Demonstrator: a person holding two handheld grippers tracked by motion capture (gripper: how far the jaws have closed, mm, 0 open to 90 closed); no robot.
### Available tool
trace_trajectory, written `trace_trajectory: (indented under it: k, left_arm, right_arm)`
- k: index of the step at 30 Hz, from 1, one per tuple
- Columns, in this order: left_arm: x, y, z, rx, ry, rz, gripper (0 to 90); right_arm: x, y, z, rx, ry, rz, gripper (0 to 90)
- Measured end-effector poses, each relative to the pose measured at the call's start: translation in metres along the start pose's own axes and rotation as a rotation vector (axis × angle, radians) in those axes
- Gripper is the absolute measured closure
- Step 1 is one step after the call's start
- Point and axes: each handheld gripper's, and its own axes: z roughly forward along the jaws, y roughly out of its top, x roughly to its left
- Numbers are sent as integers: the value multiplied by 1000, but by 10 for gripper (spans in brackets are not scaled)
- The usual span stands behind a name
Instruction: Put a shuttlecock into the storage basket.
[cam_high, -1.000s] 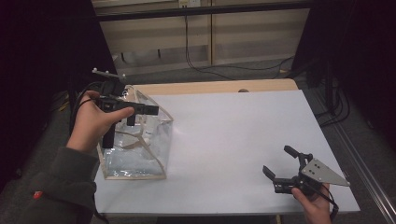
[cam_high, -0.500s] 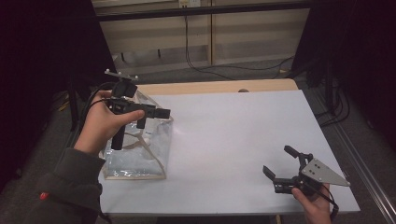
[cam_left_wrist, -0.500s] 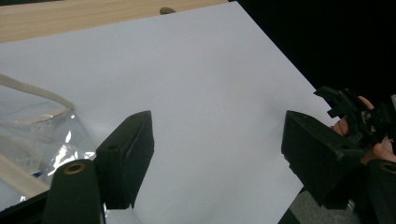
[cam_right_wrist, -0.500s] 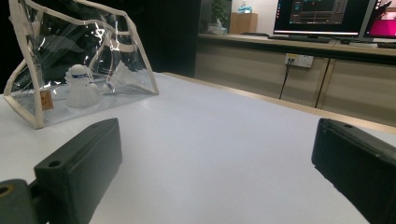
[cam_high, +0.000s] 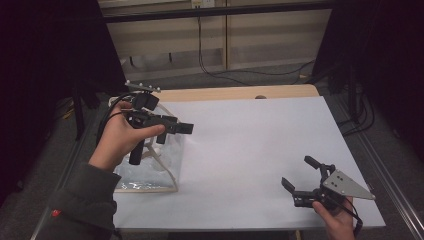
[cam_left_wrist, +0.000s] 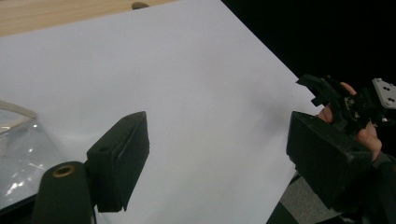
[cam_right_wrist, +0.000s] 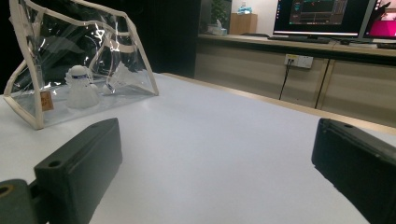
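Observation:
A clear plastic bag (cam_high: 150, 175) with cream trim stands at the table's left edge; in the right gripper view the bag (cam_right_wrist: 84, 56) holds a white shuttlecock (cam_right_wrist: 80, 88). My left gripper (cam_high: 175, 133) hovers over the bag's top right corner, pointing right. Its jaws have just been opening and nothing is between them. In the left gripper view my left gripper (cam_left_wrist: 224, 163) looks across bare white table, with a bag corner (cam_left_wrist: 14, 140) at the left. My right gripper (cam_high: 299, 172) rests low near the front right corner, open and empty, facing the bag.
The white table top (cam_high: 250, 145) has a wooden strip (cam_high: 225, 93) along its far edge. Cables (cam_high: 210, 55) hang behind the table. Monitors (cam_right_wrist: 322, 16) glow on a far counter. The other hand's gripper (cam_left_wrist: 345, 100) is at the right of the left gripper view.
My left gripper has moved right, away from the bag's top edge, and its jaws stand wider apart. The right gripper has stayed put.

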Motion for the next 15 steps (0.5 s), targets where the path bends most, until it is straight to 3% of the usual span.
trace_trajectory:
  k: [15]
  left_arm:
    - [-15, -13, 19, 43, -74, 62, 175]
  right_arm:
    - [0, 0, 1, -2, 2, -6, 17]
